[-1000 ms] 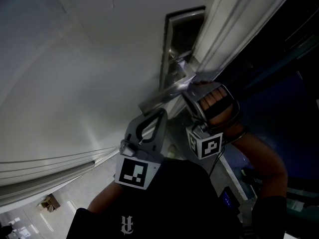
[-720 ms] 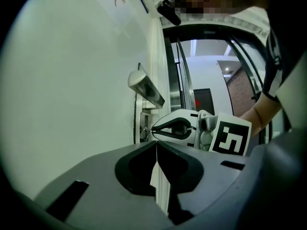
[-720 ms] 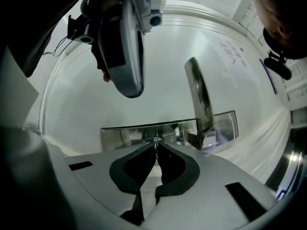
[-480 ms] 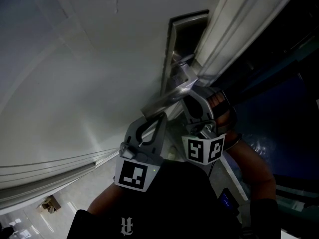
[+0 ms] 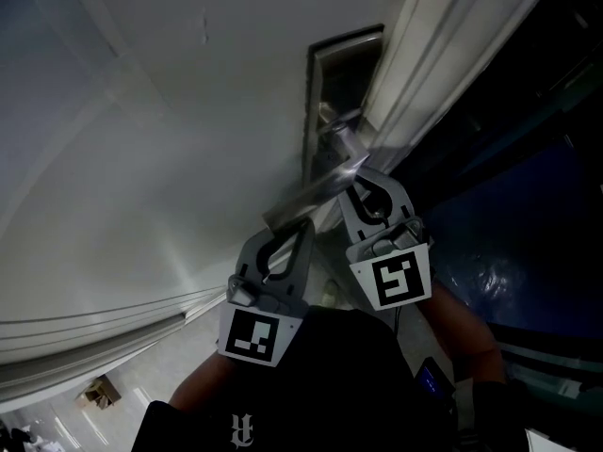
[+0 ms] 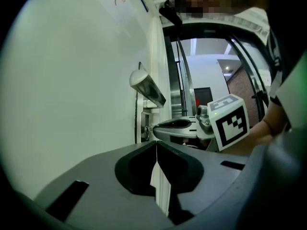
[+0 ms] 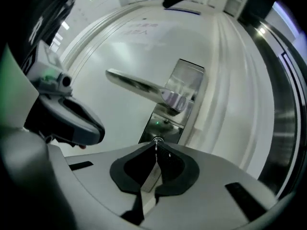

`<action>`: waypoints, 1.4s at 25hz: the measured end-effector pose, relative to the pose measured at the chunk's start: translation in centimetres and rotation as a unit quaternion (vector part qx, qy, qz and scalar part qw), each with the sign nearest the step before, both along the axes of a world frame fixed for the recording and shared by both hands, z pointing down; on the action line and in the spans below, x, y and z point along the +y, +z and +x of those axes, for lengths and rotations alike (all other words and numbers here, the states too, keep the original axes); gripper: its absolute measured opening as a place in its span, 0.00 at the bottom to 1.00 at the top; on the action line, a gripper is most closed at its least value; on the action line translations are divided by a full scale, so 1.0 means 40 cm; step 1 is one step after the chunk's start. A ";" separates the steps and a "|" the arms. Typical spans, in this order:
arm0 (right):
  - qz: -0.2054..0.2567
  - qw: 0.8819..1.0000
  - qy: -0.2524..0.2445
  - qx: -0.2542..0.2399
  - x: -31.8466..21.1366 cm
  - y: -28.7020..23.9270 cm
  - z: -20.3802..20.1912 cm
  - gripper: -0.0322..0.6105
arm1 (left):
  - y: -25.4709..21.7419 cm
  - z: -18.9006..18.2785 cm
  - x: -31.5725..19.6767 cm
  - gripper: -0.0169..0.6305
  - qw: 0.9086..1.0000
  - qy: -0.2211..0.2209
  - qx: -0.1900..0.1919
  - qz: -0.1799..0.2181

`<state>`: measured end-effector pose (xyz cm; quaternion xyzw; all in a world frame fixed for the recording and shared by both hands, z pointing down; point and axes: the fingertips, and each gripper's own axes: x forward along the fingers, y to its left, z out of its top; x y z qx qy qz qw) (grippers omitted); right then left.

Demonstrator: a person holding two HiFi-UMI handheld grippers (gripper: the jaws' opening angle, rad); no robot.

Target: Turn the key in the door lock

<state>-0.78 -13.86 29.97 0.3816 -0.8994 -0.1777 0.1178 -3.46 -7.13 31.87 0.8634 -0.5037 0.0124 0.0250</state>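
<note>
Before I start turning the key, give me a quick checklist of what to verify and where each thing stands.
1. Right gripper on the key: the jaws are closed, with their tips at the small metal piece on the lock plate, below the handle. Ok.
2. Handle out of the way: it sits above the right gripper, apart from it. Ok.
3. Left gripper out of the way: its jaws are together with nothing in them, off to the side of the lock plate. Ok.
4. Firmness of the hold on the key: the jaw tips hide most of it. Cannot tell.
5. How far the key is turned so far: cannot tell.
</note>
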 end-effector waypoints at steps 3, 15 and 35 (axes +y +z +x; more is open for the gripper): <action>-0.084 0.993 -0.014 -0.085 -0.005 0.003 0.009 0.08 | 0.001 0.002 0.000 0.04 1.000 0.000 0.000 -0.001; -0.352 0.852 -0.068 -0.383 -0.022 0.017 0.027 0.09 | 0.002 -0.002 -0.003 0.04 1.000 -0.004 -0.001 -0.006; -0.549 0.562 -0.146 -0.602 -0.033 0.040 0.029 0.09 | -0.009 0.010 -0.001 0.04 1.000 0.000 -0.013 0.002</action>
